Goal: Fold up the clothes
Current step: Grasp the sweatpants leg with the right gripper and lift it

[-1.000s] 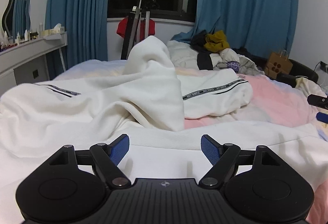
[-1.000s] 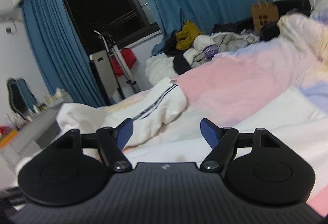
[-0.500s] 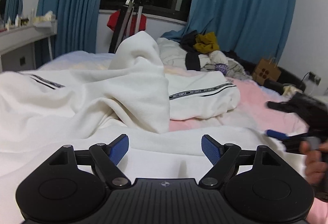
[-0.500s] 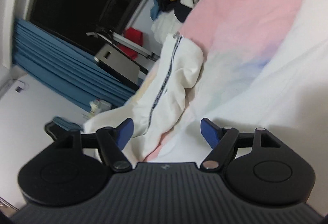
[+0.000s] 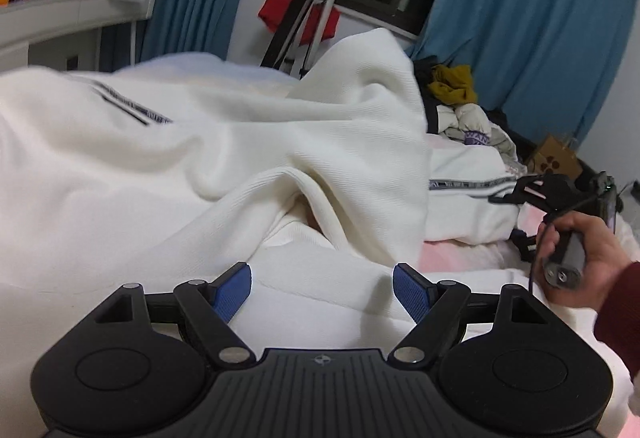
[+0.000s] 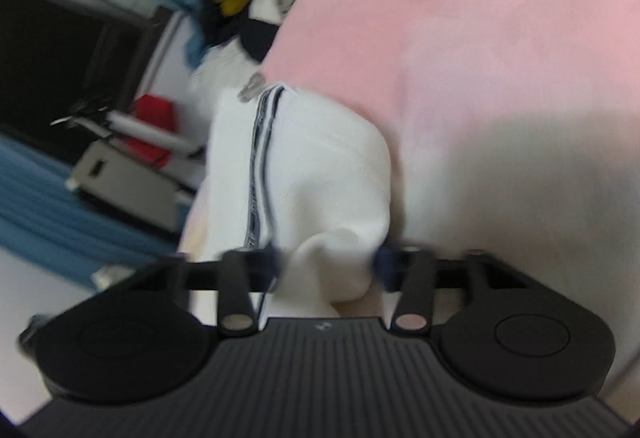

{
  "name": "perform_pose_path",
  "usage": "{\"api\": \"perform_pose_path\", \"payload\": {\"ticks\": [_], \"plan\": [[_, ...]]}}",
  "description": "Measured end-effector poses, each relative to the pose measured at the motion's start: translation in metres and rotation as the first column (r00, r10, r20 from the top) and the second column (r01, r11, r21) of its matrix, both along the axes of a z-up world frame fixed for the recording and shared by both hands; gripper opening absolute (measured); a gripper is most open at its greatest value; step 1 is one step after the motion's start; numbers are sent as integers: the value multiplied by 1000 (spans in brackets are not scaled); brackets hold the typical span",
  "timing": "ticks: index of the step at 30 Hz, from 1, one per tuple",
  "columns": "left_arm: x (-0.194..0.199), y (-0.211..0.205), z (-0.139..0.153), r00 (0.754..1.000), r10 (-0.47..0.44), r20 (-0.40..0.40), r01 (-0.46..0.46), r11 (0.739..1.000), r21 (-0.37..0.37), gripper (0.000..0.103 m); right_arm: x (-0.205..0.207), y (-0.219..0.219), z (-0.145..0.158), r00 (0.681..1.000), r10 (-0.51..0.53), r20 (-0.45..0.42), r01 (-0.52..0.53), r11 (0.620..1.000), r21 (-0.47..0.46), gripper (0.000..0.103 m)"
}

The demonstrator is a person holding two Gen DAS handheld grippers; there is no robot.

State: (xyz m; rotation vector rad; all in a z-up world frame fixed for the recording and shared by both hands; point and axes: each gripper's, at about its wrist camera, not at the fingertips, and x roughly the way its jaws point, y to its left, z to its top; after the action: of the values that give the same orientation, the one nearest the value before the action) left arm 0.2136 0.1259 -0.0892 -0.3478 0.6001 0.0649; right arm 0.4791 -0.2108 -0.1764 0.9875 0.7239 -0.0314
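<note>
White hoodie (image 5: 280,141): we read it as fine-ribbed knit cloth, matt, with a woven striped tape on the sleeve (image 6: 304,173). Bed sheet (image 6: 480,57): soft matt cloth, pink and cream. Left gripper (image 5: 322,288): matt black plastic body, ridged top, blue textured pads (image 5: 234,288), shiny metal pivot pins. Right gripper (image 6: 328,264): same finish as far as we can tell, blurred. Curtains (image 5: 520,17): matt blue cloth. Bag (image 5: 554,161): brown paper.

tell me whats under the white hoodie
The white hoodie lies on pink bedding, visible only at its right edge. Whatever lies beneath its bulk is covered.
</note>
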Motion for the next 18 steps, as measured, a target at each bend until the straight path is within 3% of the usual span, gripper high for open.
{"api": "perform_pose_path", "payload": {"ticks": [3, 7, 12, 14, 18], "plan": [[1, 4, 1, 1000, 0, 10, 0, 1000, -15, 80, 14, 10, 28, 1000, 20, -2, -20, 988, -151, 19], [-4, 5, 5, 999, 3, 32, -1, 999, -39, 80, 9, 2, 89, 990, 17, 140, 21, 964, -265, 18], [-10, 3, 12, 998, -3, 64, 6, 999, -48, 80, -19, -65, 148, 950, -90, 298, 195, 917, -347, 17], [-11, 0, 13, 998, -11, 68, 14, 999, -36, 80, -34, -102, 141, 951, -133, 277, 234, 900, -368, 17], [-13, -6, 14, 997, -31, 71, 32, 999, -14, 80, -61, -161, 87, 971, -197, 137, 234, 906, -353, 18]]}}
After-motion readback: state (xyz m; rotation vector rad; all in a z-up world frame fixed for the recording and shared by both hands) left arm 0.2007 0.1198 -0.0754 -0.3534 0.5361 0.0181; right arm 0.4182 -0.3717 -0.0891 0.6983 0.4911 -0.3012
